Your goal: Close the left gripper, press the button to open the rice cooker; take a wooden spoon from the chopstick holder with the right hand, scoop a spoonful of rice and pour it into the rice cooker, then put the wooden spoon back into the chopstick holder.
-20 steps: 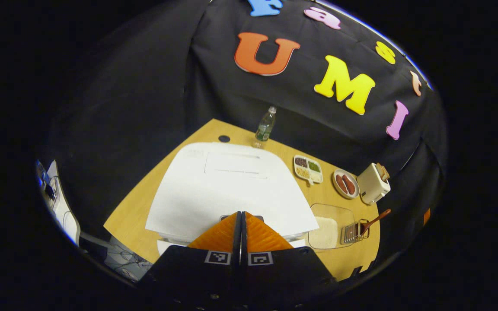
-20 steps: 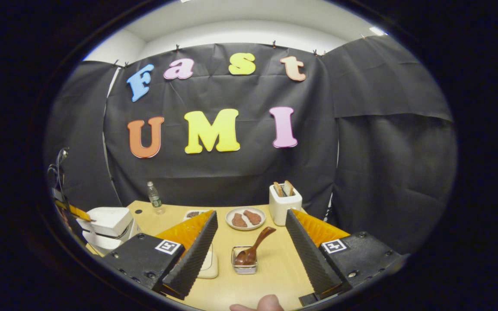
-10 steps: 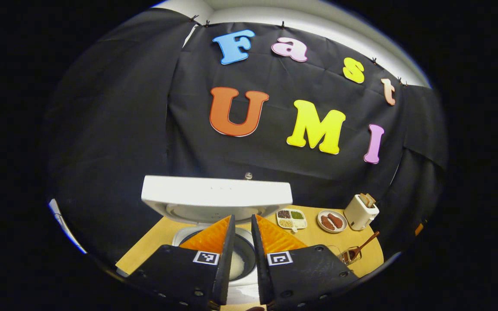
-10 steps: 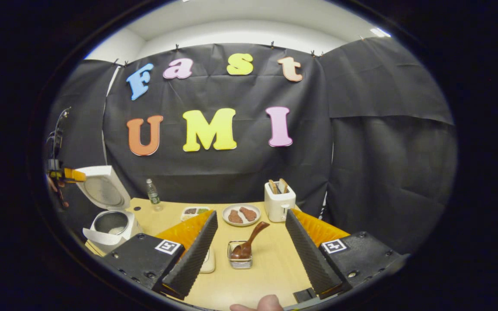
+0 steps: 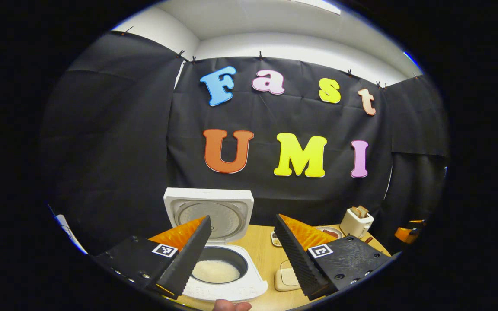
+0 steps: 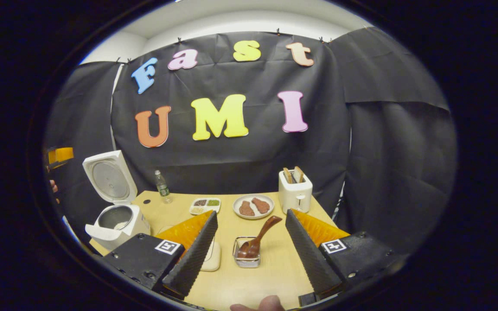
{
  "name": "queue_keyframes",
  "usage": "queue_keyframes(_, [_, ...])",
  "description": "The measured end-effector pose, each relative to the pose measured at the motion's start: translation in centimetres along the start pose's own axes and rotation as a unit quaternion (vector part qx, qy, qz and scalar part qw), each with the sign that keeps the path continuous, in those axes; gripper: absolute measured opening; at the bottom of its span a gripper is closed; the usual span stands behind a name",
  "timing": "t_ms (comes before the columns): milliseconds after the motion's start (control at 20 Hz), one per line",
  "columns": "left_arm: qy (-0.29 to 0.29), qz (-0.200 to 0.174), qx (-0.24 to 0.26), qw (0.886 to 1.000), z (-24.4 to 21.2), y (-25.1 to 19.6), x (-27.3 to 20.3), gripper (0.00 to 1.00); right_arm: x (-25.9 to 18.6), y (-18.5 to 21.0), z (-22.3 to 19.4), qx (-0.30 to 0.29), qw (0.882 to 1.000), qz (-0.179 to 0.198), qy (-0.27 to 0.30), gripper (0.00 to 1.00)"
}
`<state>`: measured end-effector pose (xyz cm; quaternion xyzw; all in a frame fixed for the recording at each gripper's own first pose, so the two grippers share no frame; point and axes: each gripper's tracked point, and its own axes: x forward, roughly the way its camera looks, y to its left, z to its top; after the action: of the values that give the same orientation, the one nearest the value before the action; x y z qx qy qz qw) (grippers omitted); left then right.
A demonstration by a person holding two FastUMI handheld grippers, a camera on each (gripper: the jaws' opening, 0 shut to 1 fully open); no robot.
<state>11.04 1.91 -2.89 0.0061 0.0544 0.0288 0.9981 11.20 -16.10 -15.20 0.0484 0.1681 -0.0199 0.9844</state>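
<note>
Now the rice cooker lid stands raised at lower centre, both grippers' fingers spread; next, the right gripper takes the wooden spoon.

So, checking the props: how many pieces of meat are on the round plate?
2, side by side on the plate in front of the toaster: one piece nearer the divided dish, one nearer the toaster.

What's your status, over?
Left gripper open, right gripper open, both empty. White rice cooker lid up. Brown wooden spoon in metal chopstick holder, path clear.
</note>
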Motion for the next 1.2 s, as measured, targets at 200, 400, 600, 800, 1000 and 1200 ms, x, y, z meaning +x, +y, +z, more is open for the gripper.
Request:
queue_keyframes(200, [-0.014, 0.021, 0.003, 1.0, 0.6, -1.1, -1.7, 0.94, 3.9, -1.3, -2.5, 0.0, 1.0, 0.011, 0.028, 1.0])
queue_keyframes(400, [0.002, 0.039, 0.007, 0.999, -0.9, -2.7, -2.5, 0.94, 7.8, -2.5, -6.2, 0.011, 0.997, 0.029, 0.072, 1.0])
queue_keyframes(600, [0.017, 0.051, 0.007, 0.999, -2.0, -4.8, -2.7, 0.94, 12.4, -3.6, -10.3, 0.044, 0.99, 0.046, 0.127, 0.99])
queue_keyframes(800, [0.036, 0.075, 0.006, 0.997, -3.4, -5.6, -3.0, 0.94, 17.0, -4.1, -13.0, 0.082, 0.982, 0.059, 0.163, 0.92])
queue_keyframes(1000, [0.051, 0.101, 0.011, 0.994, -4.3, -5.1, -3.7, 0.94, 19.9, -3.1, -14.6, 0.104, 0.973, 0.08, 0.192, 0.72])
queue_keyframes(1200, [0.06, 0.124, 0.002, 0.99, -5.0, -4.1, -4.2, 0.94, 20.3, -1.8, -14.4, 0.126, 0.967, 0.099, 0.199, 0.43])
